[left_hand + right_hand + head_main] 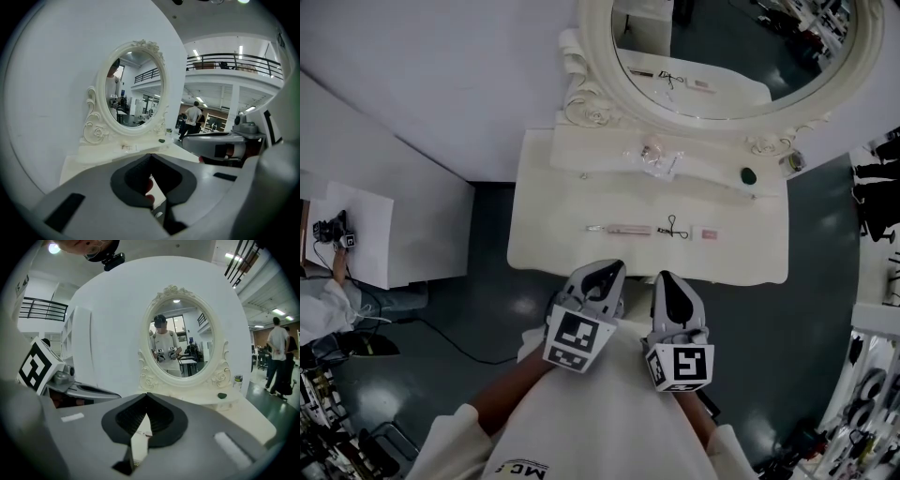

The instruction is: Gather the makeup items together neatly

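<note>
Head view shows a thin pink stick (pixel 619 228), a black eyelash curler (pixel 673 227) and a small pink piece (pixel 710 233), maybe a tube, in a row on the white table (pixel 544 234). The left tongs (pixel 602 274) and right tongs (pixel 673 284) are pressed together, empty, near its front edge.

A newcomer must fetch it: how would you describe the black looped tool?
Below the oval mirror, three items lie in a row on the cream table. The looped tool is the middle one, dark between a pink stick and a pink tab.
</note>
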`<state>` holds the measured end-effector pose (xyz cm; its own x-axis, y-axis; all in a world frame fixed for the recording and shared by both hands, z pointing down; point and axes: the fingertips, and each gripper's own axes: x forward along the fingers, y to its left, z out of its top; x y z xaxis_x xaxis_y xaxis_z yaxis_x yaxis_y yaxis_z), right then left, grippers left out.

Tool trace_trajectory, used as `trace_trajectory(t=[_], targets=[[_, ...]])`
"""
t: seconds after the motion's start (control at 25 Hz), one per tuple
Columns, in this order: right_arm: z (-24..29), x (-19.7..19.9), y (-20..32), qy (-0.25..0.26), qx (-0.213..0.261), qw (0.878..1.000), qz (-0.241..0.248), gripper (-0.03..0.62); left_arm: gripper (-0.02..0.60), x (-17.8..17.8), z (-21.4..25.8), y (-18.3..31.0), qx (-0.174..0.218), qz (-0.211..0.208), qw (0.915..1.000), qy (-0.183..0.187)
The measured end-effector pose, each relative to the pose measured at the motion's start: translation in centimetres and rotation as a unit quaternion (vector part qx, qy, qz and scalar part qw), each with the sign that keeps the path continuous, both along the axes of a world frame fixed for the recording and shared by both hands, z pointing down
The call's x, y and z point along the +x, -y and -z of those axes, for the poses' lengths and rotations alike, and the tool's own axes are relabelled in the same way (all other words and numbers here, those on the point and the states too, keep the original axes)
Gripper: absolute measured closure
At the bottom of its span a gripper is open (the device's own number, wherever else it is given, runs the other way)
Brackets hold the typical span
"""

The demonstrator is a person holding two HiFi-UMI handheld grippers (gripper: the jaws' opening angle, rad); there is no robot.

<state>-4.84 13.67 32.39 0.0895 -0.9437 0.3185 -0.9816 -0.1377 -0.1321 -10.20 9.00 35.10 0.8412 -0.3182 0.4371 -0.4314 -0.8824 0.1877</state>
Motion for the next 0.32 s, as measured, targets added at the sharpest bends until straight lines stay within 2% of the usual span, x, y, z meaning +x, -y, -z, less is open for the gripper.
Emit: trace_trajectory(t=[0.32], targets=[[0.25,-0.22,-0.41,-0.004,0.0,1.0,0.0,0.592,0.577,-0.51,0.12,-0.23,0.0,0.003,1.0,-0.004]])
